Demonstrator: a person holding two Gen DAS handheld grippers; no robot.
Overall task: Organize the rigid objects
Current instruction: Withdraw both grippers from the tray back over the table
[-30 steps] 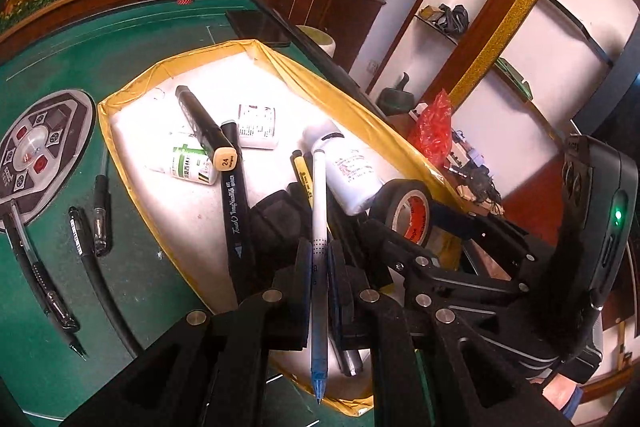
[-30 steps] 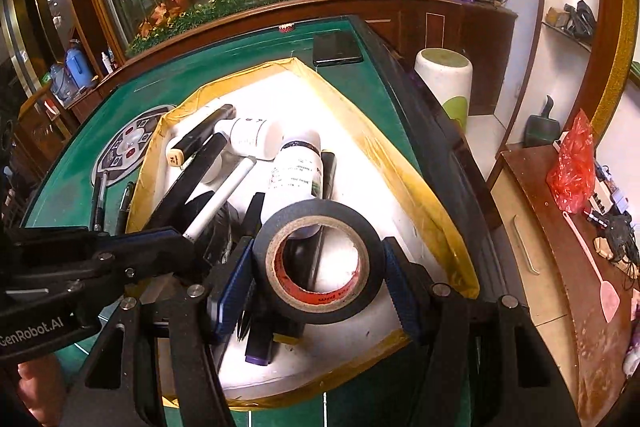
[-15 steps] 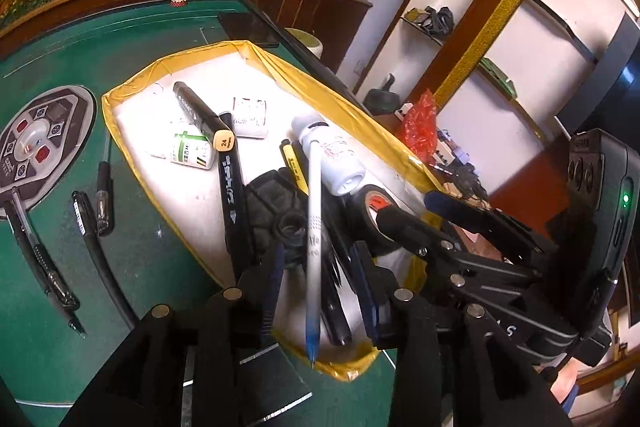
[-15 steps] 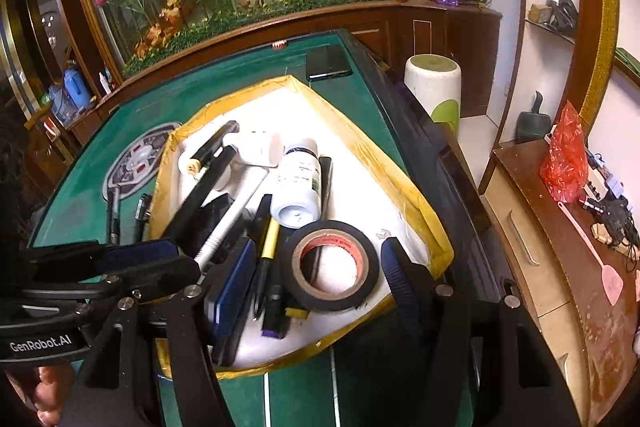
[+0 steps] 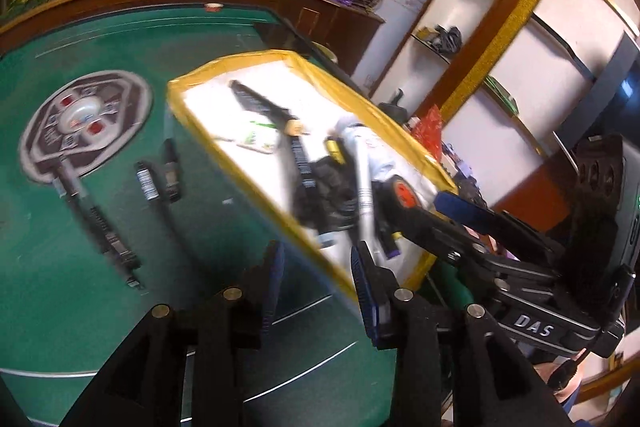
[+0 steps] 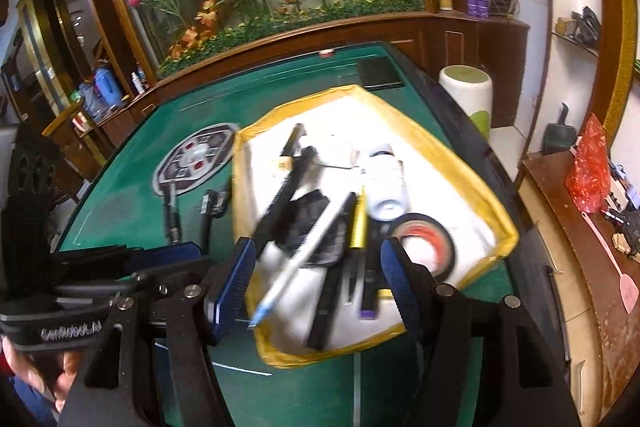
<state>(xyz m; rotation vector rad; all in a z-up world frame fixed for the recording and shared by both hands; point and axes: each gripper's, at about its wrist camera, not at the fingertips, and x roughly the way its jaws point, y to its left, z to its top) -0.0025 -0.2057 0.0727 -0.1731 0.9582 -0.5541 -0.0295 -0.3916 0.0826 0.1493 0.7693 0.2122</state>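
I have released the white pen (image 6: 304, 259) and tape roll (image 6: 424, 247) into the tray (image 6: 496, 223); both grippers, left (image 5: 316, 283) and right (image 6: 316, 283), are empty, freeing me for the pens left on the surface (image 6: 132, 203).

Item count, yellow-rimmed tray (image 6: 496, 223):
- Tape roll (image 6: 424, 243): one, at 4 o'clock.
- White bottles (image 6: 386, 187): at least two; blur prevents a firm count.
- Pens and markers (image 6: 298, 171): several, piled and overlapping; exact number unreadable.

Green surface (image 6: 132, 211), at 9 o'clock of the tray:
- Pens (image 5: 104, 227): three.
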